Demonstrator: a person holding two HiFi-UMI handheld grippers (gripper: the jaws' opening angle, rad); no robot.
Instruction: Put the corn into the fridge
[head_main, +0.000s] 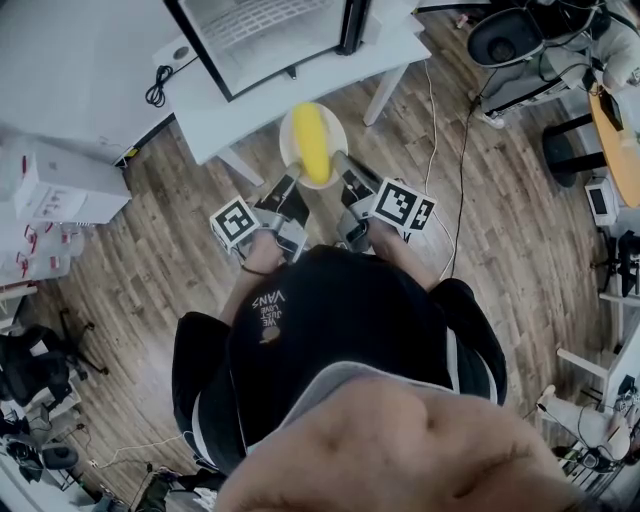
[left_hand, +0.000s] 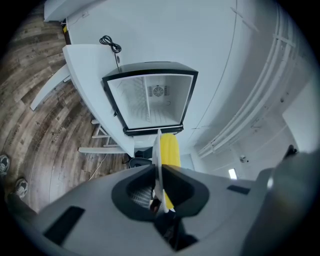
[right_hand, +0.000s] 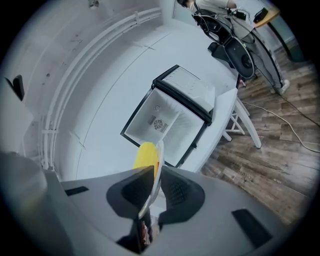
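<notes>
A yellow corn cob (head_main: 313, 145) lies on a small white plate (head_main: 290, 125) held in the air in front of the white table (head_main: 220, 110). My left gripper (head_main: 288, 185) is shut on the plate's near-left rim, and my right gripper (head_main: 345, 168) is shut on its near-right rim. On the table stands a small black-framed fridge (head_main: 270, 35) with its door open and a white inside. In the left gripper view the plate (left_hand: 156, 152) runs edge-on between the jaws of the left gripper (left_hand: 159, 172), with the corn (left_hand: 171, 149) beside it and the fridge (left_hand: 150, 100) ahead. The right gripper view shows the plate (right_hand: 158, 167), the corn (right_hand: 146, 155), the right gripper (right_hand: 151, 177) and the fridge (right_hand: 170, 117).
A black cable (head_main: 157, 85) lies coiled on the table left of the fridge. White boxes (head_main: 50, 185) stand on the floor at left. A black office chair (head_main: 505, 35) and cords (head_main: 462, 150) are at right on the wood floor.
</notes>
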